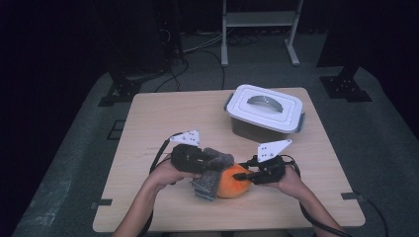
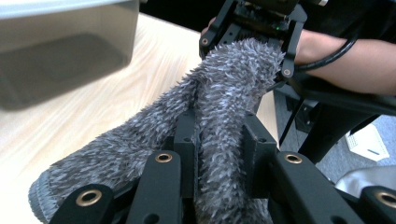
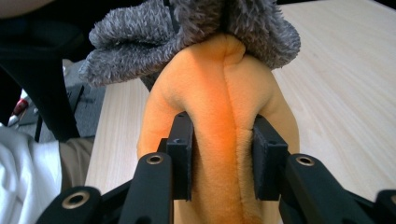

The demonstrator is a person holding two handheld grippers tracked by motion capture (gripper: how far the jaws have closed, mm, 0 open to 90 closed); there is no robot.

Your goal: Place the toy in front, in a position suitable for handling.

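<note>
Gripping from both sides, a soft pair of items is held near the front edge of the table [image 1: 148,113], a little right of its middle. The left gripper [image 1: 200,162] is clamped on a fold of the grey fuzzy sock [image 2: 224,93]; in the left gripper view its pads are sunk into the pile, and the rest of the fabric is draped to one side with the ribbed cuff hanging low. Such a tight pinch is judged to serve as an anchor, so that the sock is kept from sliding while the other item is worked.

The right gripper [image 3: 223,154] is closed on the orange plush [image 3: 219,112], with a ridge of plush along the seam squeezed between the pads. In the high view the orange plush [image 1: 232,182] is seen resting on the table, touching the grey sock [image 1: 210,173], which lies over and against its left side. In the right gripper view the grey fabric is bunched over the far end of the plush, so the two appear to be joined there; whether the plush sits partly inside the sock cannot be told.

With the grippers facing each other across the bundle, the hold is judged to suit either pulling the two apart or pushing the plush into the sock.

A white lidded storage box [image 1: 264,114] stands well apart towards the back right corner, its lid on and its grey handle folded flat, left untouched.
</note>
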